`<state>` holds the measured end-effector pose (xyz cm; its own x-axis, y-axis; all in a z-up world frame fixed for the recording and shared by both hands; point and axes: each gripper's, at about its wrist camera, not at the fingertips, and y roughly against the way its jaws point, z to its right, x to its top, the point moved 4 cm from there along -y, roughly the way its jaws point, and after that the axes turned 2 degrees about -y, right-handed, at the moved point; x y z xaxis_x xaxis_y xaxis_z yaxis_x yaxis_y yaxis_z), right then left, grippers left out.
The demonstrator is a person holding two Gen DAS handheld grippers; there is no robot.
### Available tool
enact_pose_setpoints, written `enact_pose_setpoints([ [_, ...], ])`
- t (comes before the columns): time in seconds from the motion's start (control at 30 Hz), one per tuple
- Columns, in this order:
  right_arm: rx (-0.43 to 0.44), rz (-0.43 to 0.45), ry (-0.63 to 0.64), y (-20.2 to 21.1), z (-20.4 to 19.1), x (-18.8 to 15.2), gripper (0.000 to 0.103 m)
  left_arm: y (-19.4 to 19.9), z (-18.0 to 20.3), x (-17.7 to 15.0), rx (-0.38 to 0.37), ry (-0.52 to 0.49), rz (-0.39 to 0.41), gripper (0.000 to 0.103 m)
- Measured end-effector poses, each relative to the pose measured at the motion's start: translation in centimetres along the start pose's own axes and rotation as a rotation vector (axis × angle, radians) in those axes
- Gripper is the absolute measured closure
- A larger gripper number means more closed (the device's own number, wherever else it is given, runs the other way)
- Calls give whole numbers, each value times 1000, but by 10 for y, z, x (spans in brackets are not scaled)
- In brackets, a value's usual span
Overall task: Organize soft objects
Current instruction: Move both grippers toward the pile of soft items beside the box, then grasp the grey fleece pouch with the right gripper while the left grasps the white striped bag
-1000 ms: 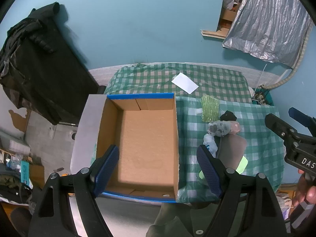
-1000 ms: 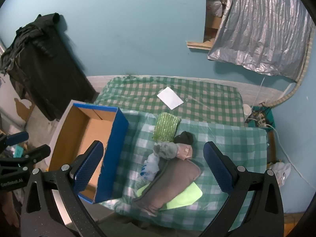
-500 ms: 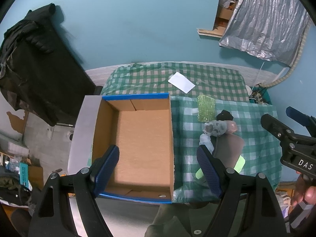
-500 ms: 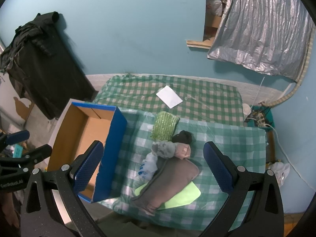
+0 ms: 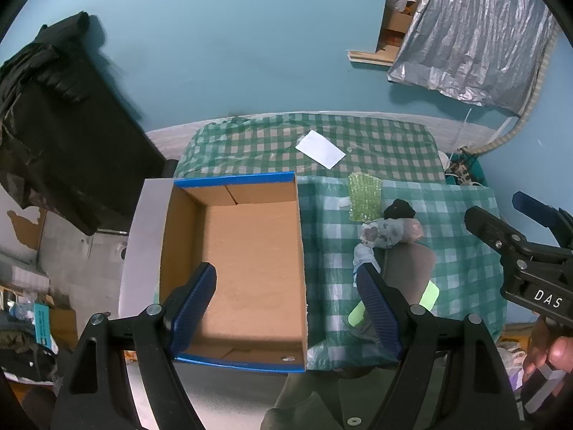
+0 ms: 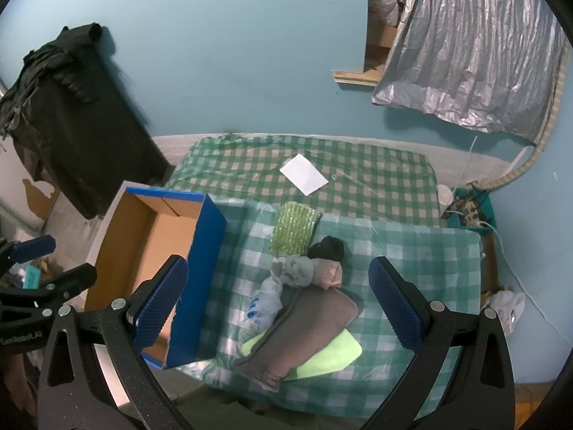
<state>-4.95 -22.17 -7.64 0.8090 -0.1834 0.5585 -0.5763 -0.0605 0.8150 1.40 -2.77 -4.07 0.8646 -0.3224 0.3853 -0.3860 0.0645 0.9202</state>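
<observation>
An open cardboard box with blue rim [image 5: 247,251] [image 6: 154,247] sits at the left end of a green checked table [image 6: 412,268]; nothing lies inside it. Right of it lie soft things in a pile: a green bubble pad [image 6: 294,228] [image 5: 364,197], a black sock [image 6: 326,248], a grey patterned roll [image 6: 293,268] [image 5: 381,233], a pink roll [image 6: 330,275], a clear plastic bag [image 6: 263,306], a grey-brown pouch [image 6: 308,326] [image 5: 408,268] on a lime sheet [image 6: 333,354]. My left gripper [image 5: 286,304] is open above the box. My right gripper [image 6: 277,308] is open high above the pile.
A white card [image 6: 303,174] lies on the far half of the table. A black cloth-covered stand [image 6: 71,125] is at the left, a silver curtain [image 6: 472,53] at the back right. Cables and a power strip [image 6: 469,211] lie on the floor at right.
Both views have drifted slightly; the box and pile sit a little further left and lower in the left wrist view. Nothing was taken hold of.
</observation>
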Motion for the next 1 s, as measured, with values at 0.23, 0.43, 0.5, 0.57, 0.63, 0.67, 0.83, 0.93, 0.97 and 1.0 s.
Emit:
enact_pose_setpoints([
  [0.23, -2, -6, -6, -1, 5, -1, 2, -2, 3, 1, -4, -10, -3, 21],
  [0.43, -10, -19, -26, -3, 19, -8, 2, -7, 3, 1, -16, -1, -8, 21],
  [0.5, -17, -32, -35, -7, 19, -9, 2, -10, 5, 1, -39, 6, -9, 21],
  [0.57, -20, -46, -42, -10, 20, -9, 2, -18, 8, 0, -44, 8, -25, 21],
  [0.63, -19, -58, -51, -12, 26, -13, 2, -24, 9, -1, -40, 0, -37, 21],
  [0.67, -20, -67, -58, -13, 27, -12, 2, -28, 11, -1, -37, -6, -43, 21],
  [0.83, -24, -111, -92, -24, 42, -20, 2, -45, 15, -2, -36, -21, -69, 21],
  [0.93, -25, -142, -110, -32, 49, -26, 2, -59, 18, -4, -33, -26, -93, 21],
  [0.97, -23, -151, -119, -35, 51, -28, 2, -62, 19, -5, -35, -27, -97, 21],
  [1.0, -21, -161, -129, -38, 53, -31, 2, -67, 21, -6, -32, -29, -107, 21],
])
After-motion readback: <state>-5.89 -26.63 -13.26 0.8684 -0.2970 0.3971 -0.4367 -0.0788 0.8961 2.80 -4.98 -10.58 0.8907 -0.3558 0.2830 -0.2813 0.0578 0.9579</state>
